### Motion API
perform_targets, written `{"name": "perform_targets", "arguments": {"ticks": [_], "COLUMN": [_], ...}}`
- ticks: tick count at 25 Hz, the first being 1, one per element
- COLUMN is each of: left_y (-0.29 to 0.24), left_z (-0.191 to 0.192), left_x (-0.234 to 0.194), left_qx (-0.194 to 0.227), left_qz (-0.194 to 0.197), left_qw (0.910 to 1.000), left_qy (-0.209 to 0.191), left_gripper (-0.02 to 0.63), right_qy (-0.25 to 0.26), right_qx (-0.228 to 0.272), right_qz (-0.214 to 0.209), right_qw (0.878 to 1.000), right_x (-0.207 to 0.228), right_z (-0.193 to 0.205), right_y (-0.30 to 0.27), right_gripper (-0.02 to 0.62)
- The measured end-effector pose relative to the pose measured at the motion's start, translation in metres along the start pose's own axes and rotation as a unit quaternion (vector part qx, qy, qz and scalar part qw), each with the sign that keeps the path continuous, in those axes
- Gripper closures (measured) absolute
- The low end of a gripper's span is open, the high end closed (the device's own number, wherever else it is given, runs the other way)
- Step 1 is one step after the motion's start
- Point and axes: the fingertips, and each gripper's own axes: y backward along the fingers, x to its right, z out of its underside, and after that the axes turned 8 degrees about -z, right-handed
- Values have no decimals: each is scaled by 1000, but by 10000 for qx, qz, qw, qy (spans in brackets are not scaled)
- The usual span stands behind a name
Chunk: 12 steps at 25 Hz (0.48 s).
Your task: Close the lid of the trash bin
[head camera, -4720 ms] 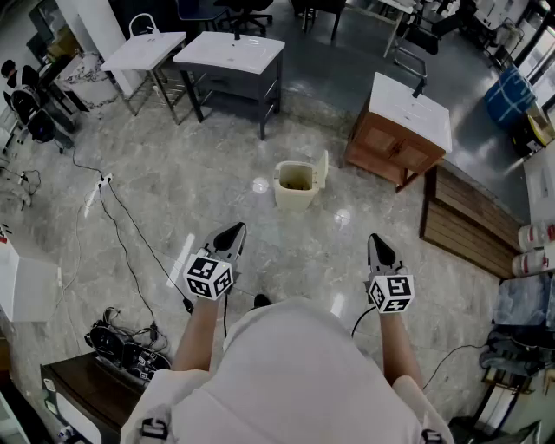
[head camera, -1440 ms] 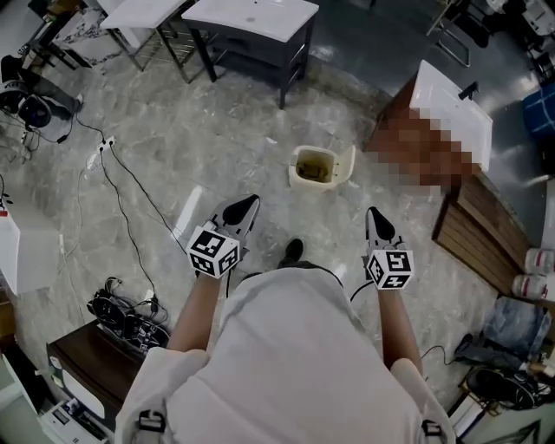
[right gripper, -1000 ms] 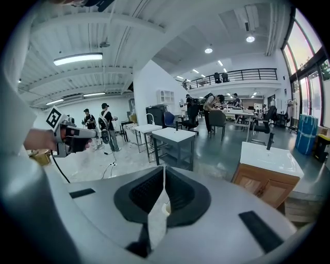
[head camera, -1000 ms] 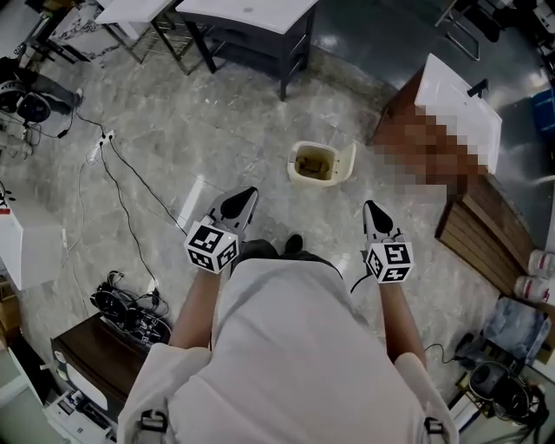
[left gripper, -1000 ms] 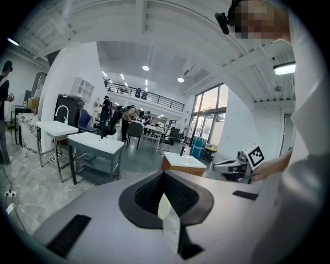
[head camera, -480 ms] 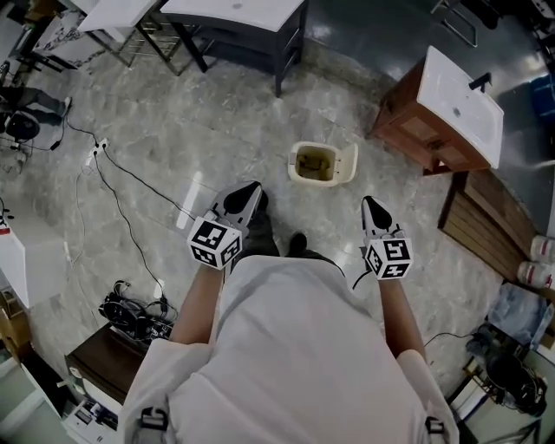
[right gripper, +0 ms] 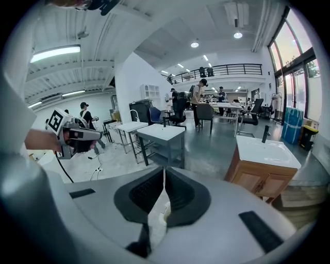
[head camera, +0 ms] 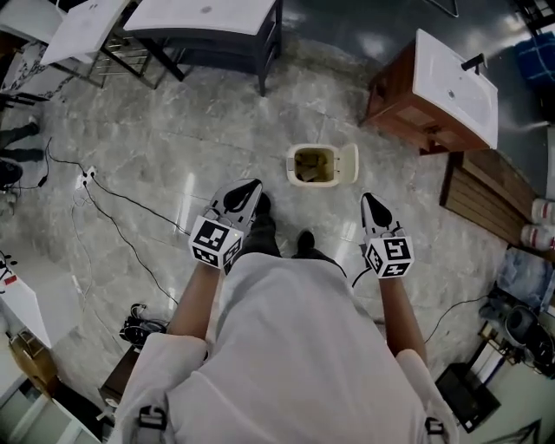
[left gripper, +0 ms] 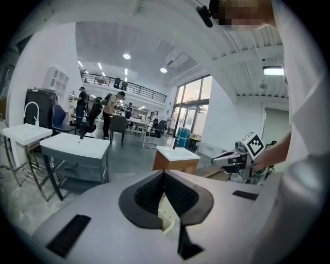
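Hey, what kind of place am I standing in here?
Probably an open showroom or test hall: a wooden sink vanity and a grey sink vanity stand loose on a marble floor, with a railed mezzanine above.

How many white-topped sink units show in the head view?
3: the metal-framed unit at top left, the dark-framed unit beside it, the wooden unit at right. Others may sit off-frame.

We see a wooden vanity cabinet [head camera: 395,95] with a white sink top, just beside stacked wooden panels [head camera: 490,204]. A dark-framed washstand [head camera: 212,26] stands across the marble floor [head camera: 173,130], where a power strip [head camera: 85,177] and tangled black cables [head camera: 143,329] lie.
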Motion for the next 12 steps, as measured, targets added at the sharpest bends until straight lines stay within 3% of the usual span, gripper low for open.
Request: {"name": "perform_targets", "arguments": {"ticks": [12], "left_y": [-57], "left_z": [26], "left_x": [-47], "left_qx": [-654], "left_qz": [764], "left_qw": [9949], "left_qy": [38], "left_gripper": [589], "right_qy": [-460], "right_qx": [-640], "right_qz": [518], "right_qw": [9955], "right_x": [29], "right_z": [19], "right_y": [-55], "right_gripper": [561]}}
